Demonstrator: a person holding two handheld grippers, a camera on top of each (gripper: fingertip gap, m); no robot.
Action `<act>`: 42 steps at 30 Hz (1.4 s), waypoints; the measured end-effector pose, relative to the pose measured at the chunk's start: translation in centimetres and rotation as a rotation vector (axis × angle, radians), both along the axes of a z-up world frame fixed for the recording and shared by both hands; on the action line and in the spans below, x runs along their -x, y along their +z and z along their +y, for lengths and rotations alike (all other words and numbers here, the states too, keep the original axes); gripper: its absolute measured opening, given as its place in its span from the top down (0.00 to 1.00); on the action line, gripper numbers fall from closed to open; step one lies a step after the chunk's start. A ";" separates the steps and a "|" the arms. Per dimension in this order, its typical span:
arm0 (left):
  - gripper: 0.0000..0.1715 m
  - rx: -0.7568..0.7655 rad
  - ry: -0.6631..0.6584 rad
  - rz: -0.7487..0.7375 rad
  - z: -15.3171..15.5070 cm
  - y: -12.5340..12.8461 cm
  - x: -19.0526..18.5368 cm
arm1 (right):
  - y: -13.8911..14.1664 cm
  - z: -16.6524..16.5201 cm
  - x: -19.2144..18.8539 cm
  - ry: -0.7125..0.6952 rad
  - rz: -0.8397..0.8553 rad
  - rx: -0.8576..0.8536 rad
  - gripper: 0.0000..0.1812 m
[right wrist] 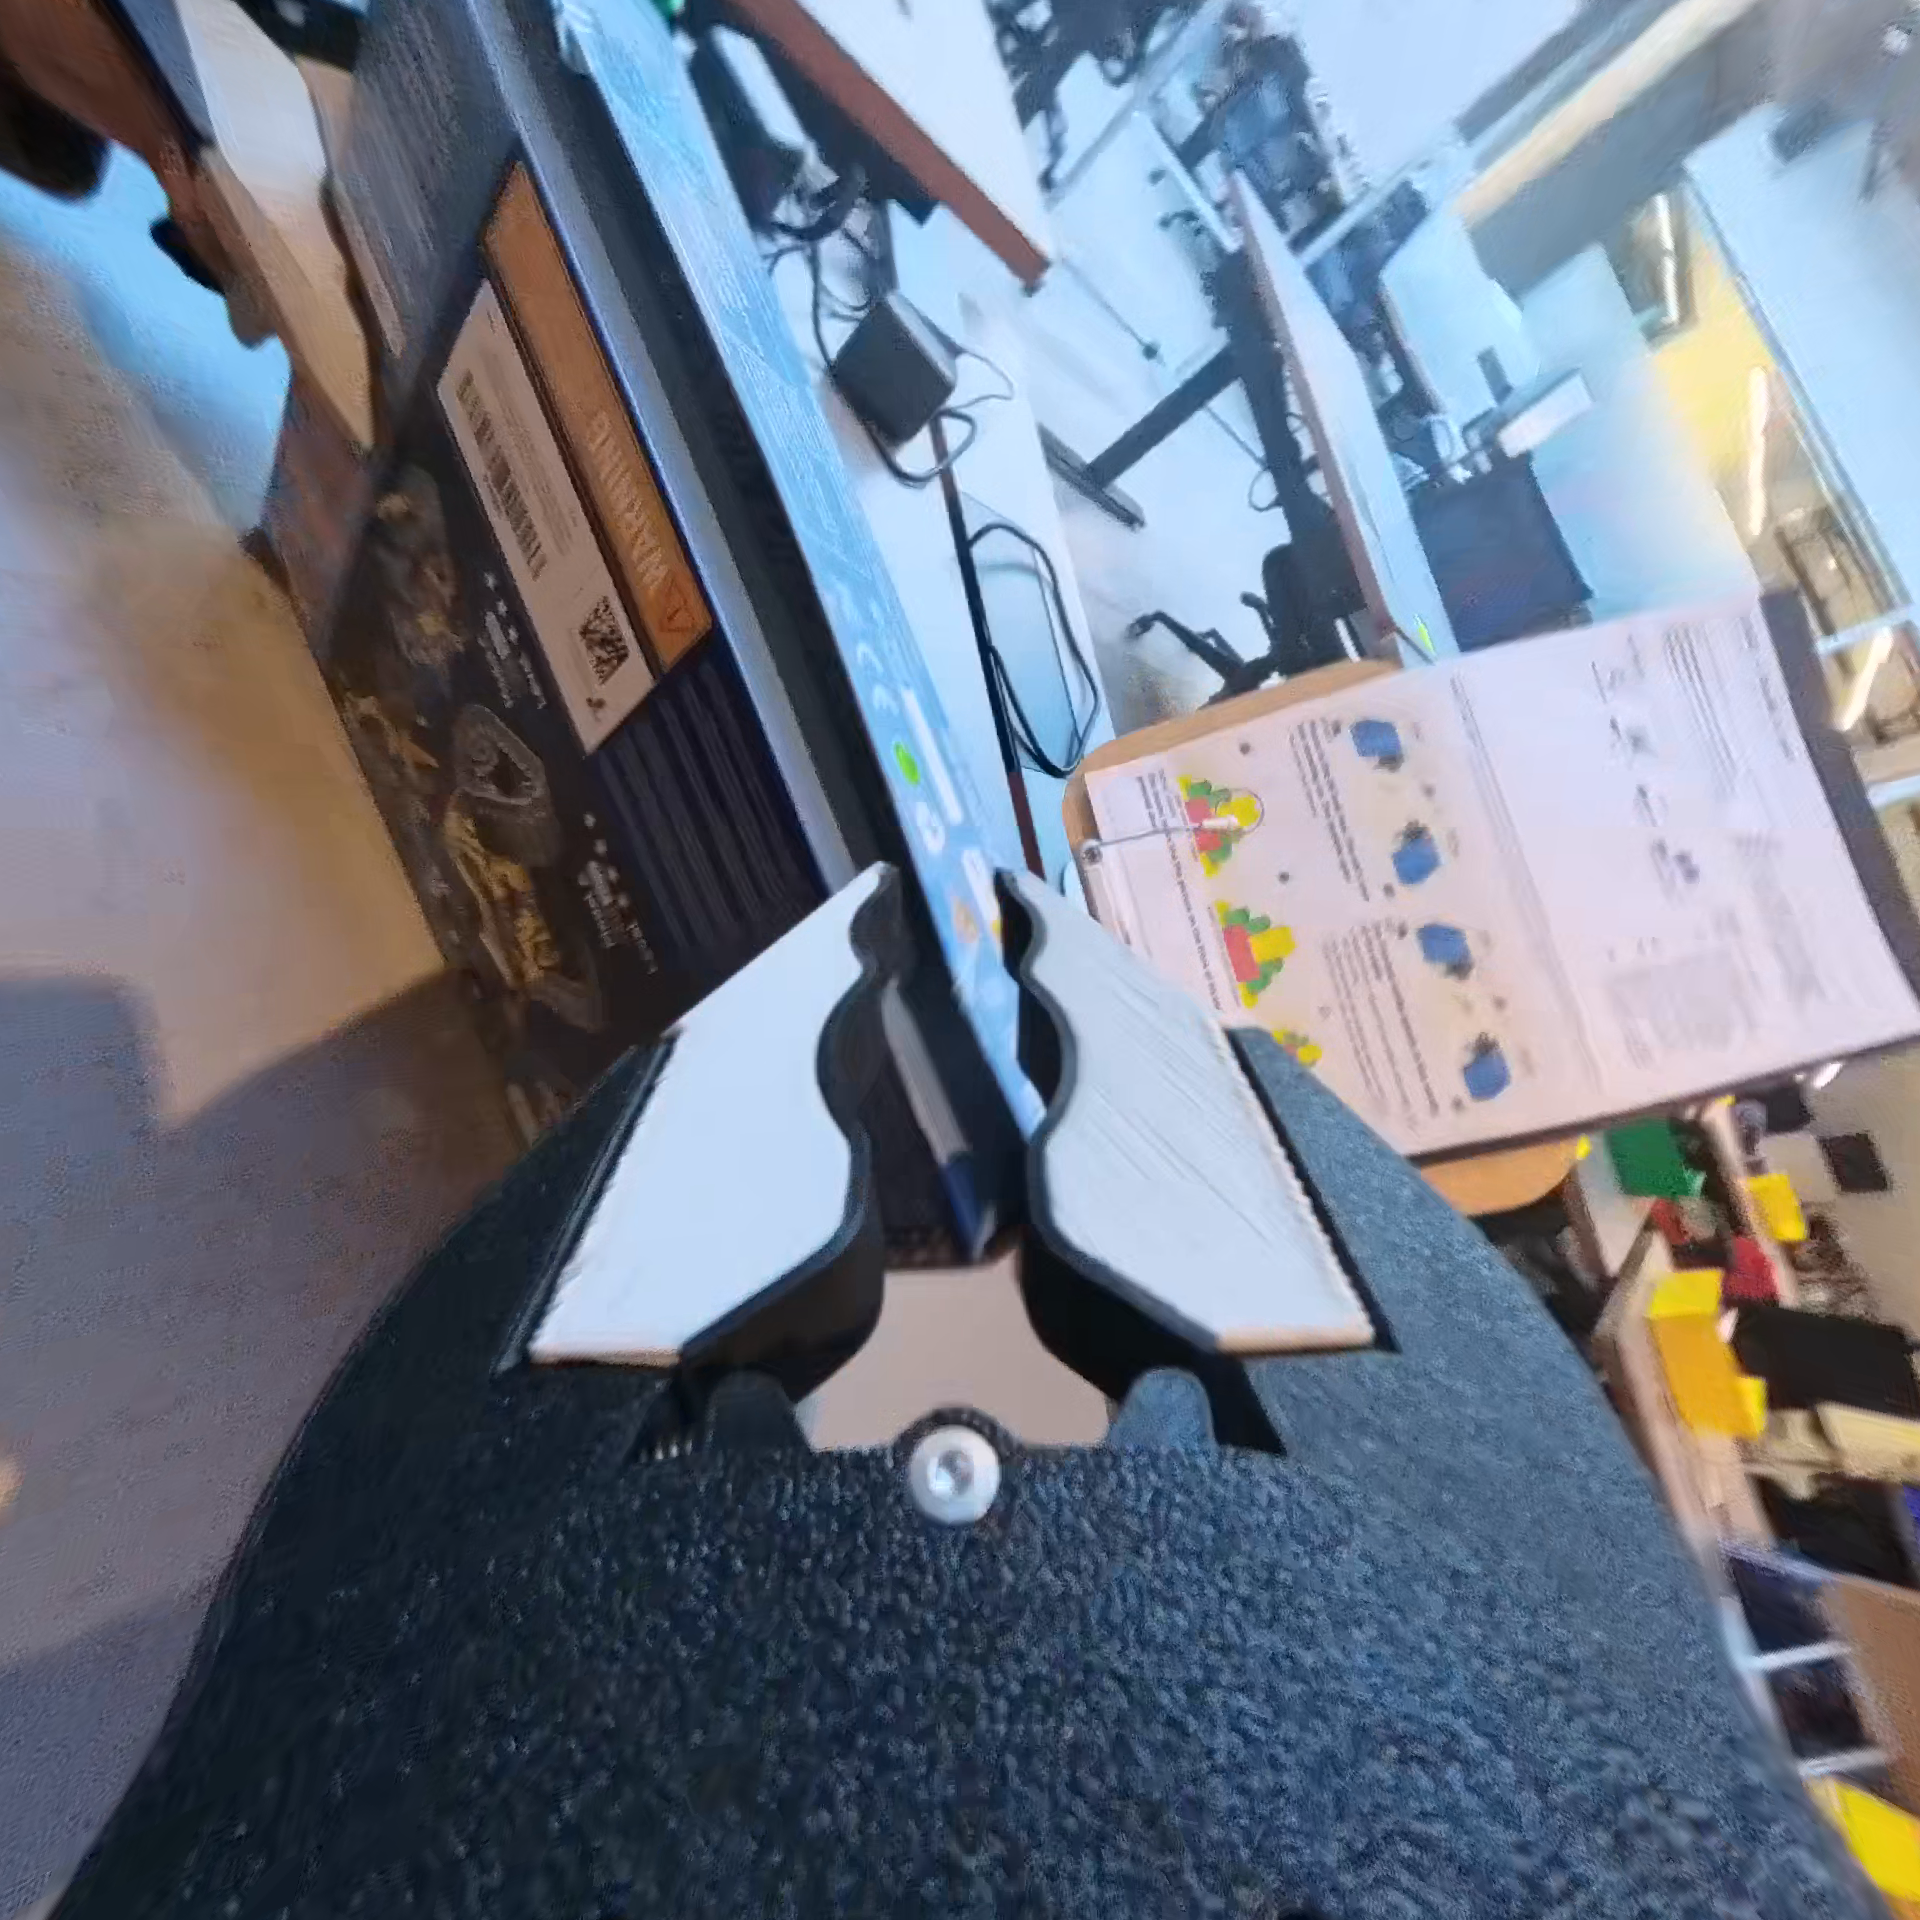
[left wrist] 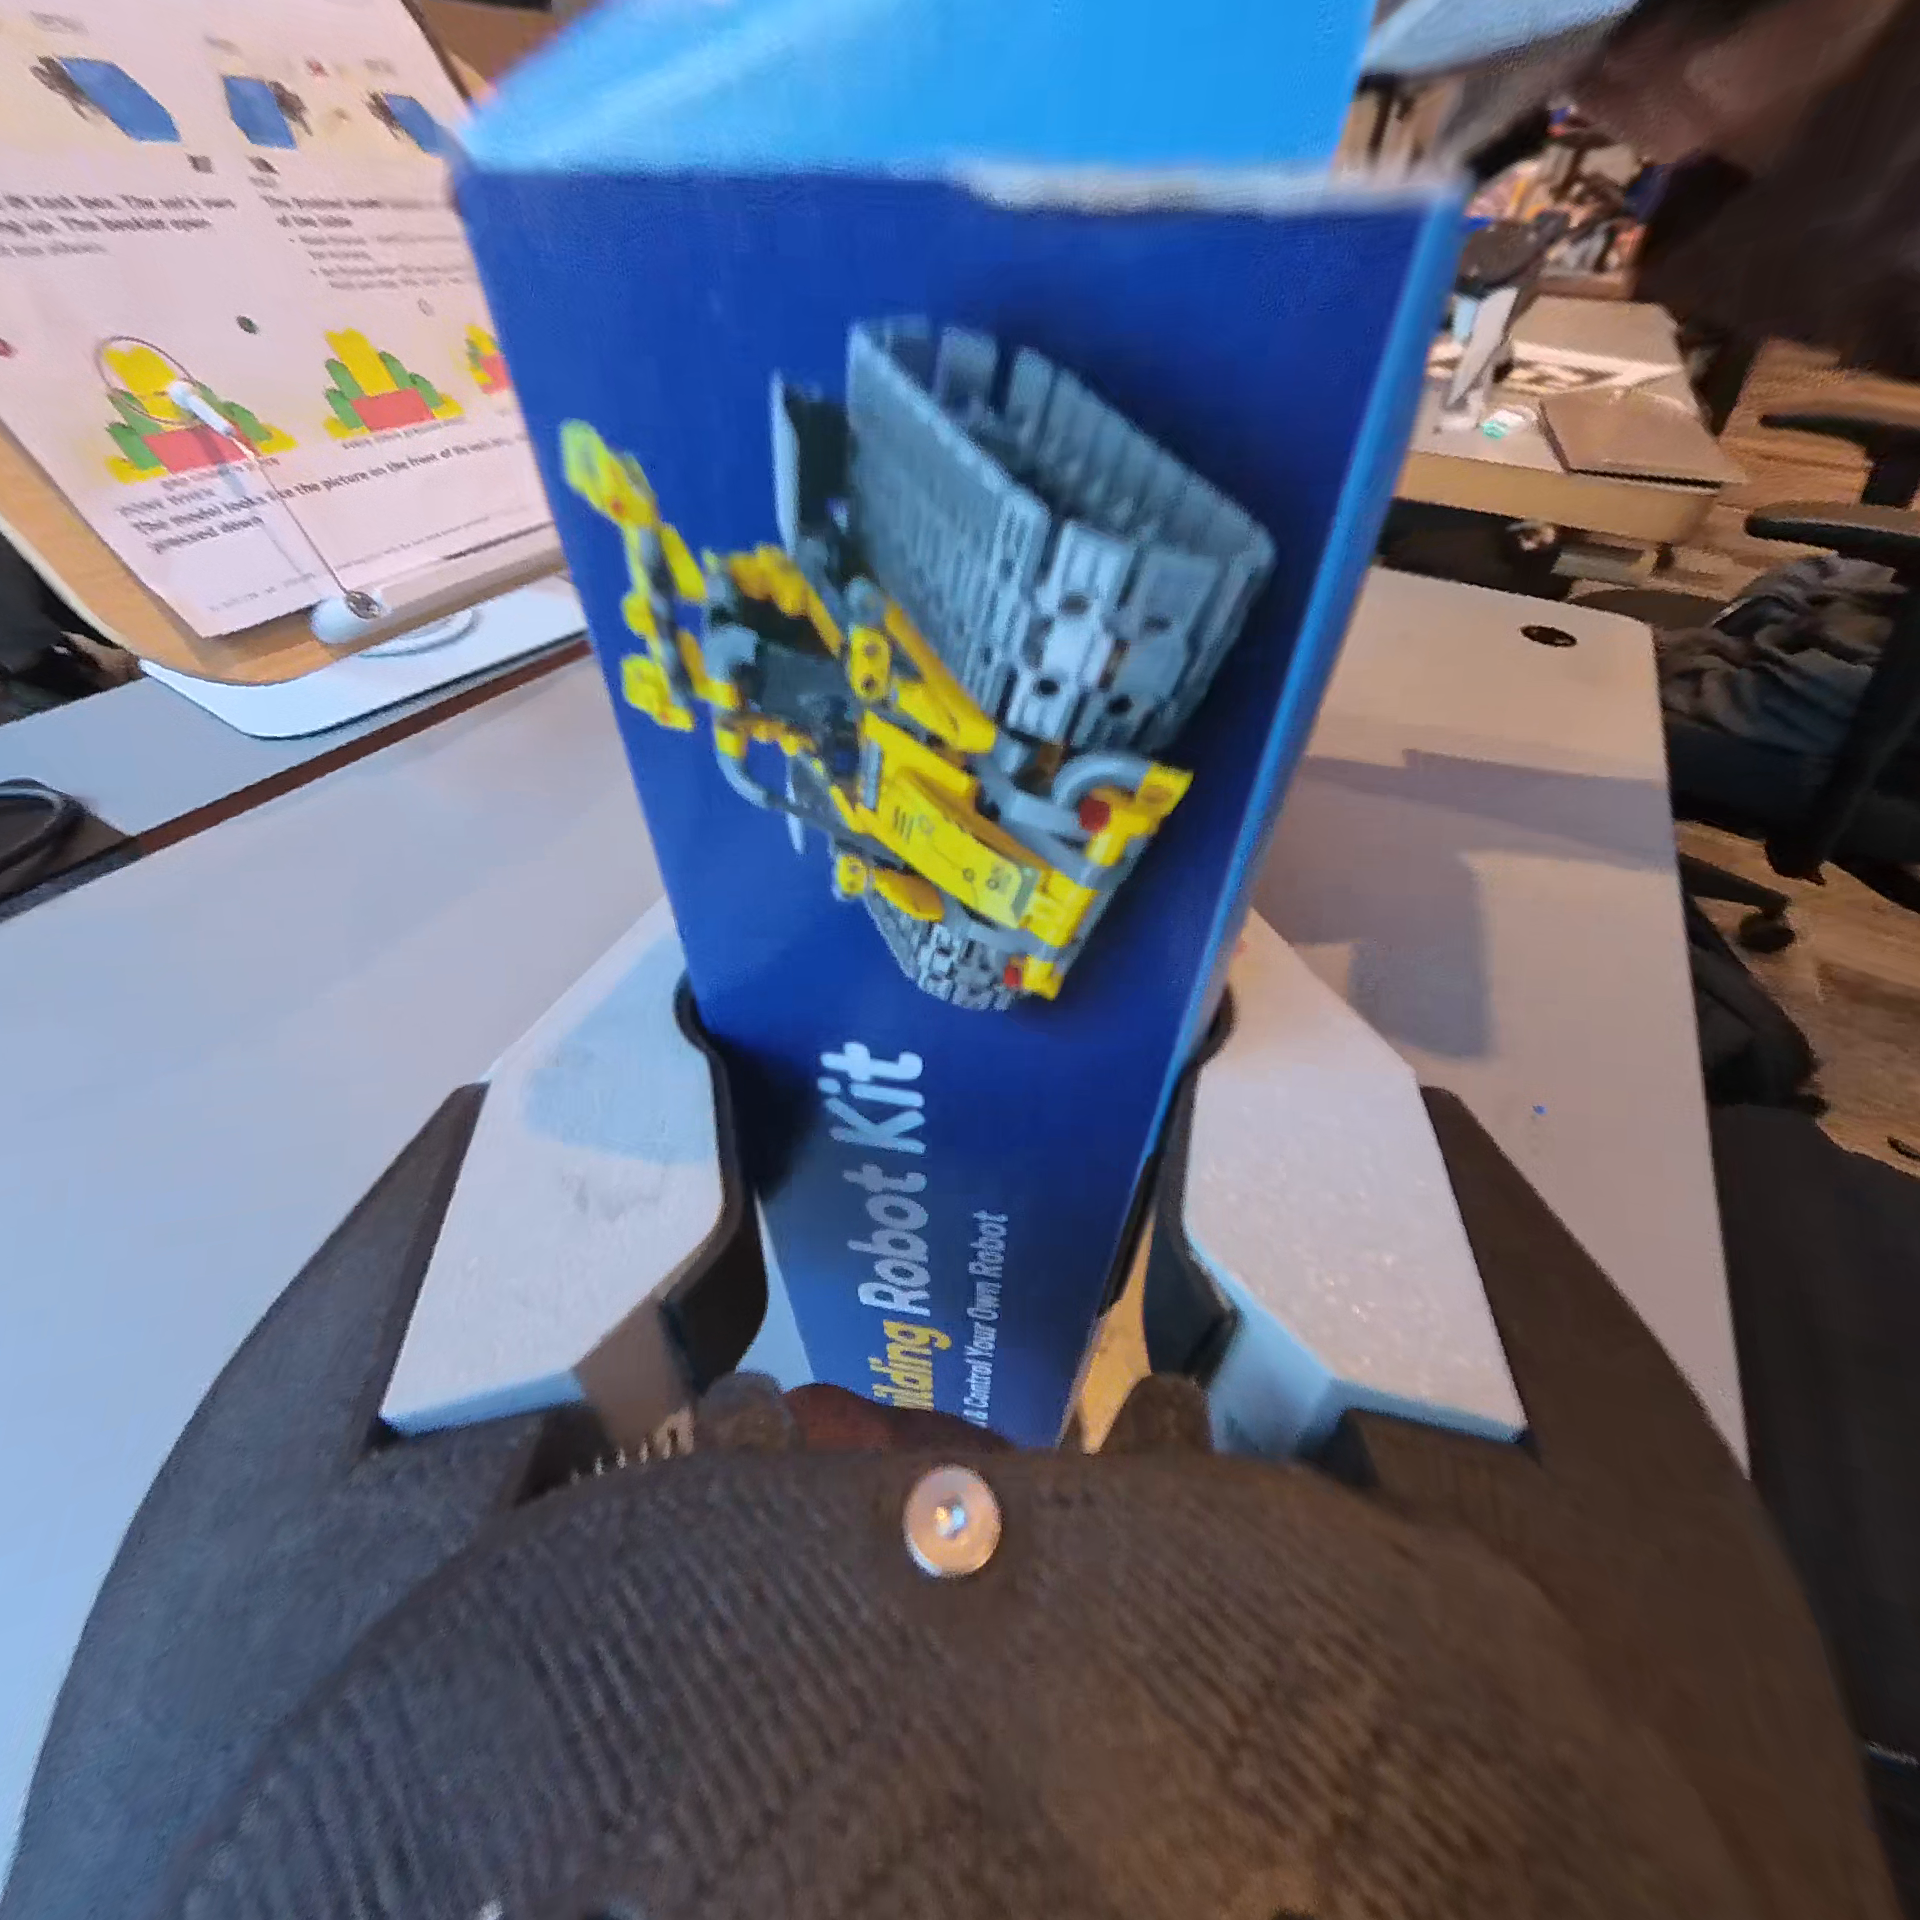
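A blue cardboard box [left wrist: 935, 644] with a picture of a yellow and grey toy robot stands on end between my left gripper's [left wrist: 951, 1039] white fingers [left wrist: 613, 1195]. The gripper is shut on its lower part, above the grey table [left wrist: 260, 987]. A light blue flap [left wrist: 935, 83] is open at its far end. In the right wrist view the box's dark back [right wrist: 468, 623] carries a white barcode label. My right gripper [right wrist: 951, 894] is shut on the box's light blue flap [right wrist: 790, 416], pinching its edge between the fingers [right wrist: 1122, 1091].
A printed instruction sheet [left wrist: 260, 364] leans on a wooden stand at the left; it also shows in the right wrist view [right wrist: 1507, 883]. Yellow [right wrist: 1704, 1351], green [right wrist: 1652, 1153] and red bricks lie beyond it. Office chairs [left wrist: 1849, 727] stand right. A black adapter [right wrist: 894, 364] with cables lies behind. Left tips to right tips: about 25 centimetres.
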State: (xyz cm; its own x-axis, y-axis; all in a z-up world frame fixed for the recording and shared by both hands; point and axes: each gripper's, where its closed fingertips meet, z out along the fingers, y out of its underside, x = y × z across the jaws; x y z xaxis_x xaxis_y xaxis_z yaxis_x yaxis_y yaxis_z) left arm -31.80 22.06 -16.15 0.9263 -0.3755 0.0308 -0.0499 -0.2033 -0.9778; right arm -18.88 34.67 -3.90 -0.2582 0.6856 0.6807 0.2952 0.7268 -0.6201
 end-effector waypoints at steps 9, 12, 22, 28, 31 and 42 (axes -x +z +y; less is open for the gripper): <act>0.50 -0.049 -0.110 0.041 -0.1 -0.7 -0.5 | -1.0 -3.1 5.7 0.199 -0.098 -0.440 1.00; 0.50 -0.054 -0.130 0.060 -0.3 -0.8 -0.5 | -0.7 -3.1 6.4 0.252 -0.219 -0.401 1.00; 0.52 -0.091 -0.137 0.121 -0.6 -0.7 -1.1 | -0.1 -1.0 9.3 0.402 -0.852 0.449 0.98; 0.50 -0.044 -0.114 0.049 -0.3 -0.8 -0.7 | -0.3 -0.8 10.2 0.398 -0.873 0.567 0.96; 0.46 -0.001 -0.078 0.068 -0.6 -0.9 -0.4 | 0.2 -1.6 9.7 0.364 -0.666 0.338 0.97; 0.66 0.002 0.187 0.112 -3.5 12.7 2.3 | 1.8 -10.5 5.0 0.336 -0.236 0.324 0.99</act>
State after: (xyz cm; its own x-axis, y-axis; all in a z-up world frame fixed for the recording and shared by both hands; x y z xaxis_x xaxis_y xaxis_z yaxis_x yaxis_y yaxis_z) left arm -34.12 18.58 -3.45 0.9776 -0.1964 -0.0755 -0.1193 -0.2214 -0.9679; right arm -23.84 24.16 -2.10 -0.6211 0.7042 0.3440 0.2372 0.5872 -0.7739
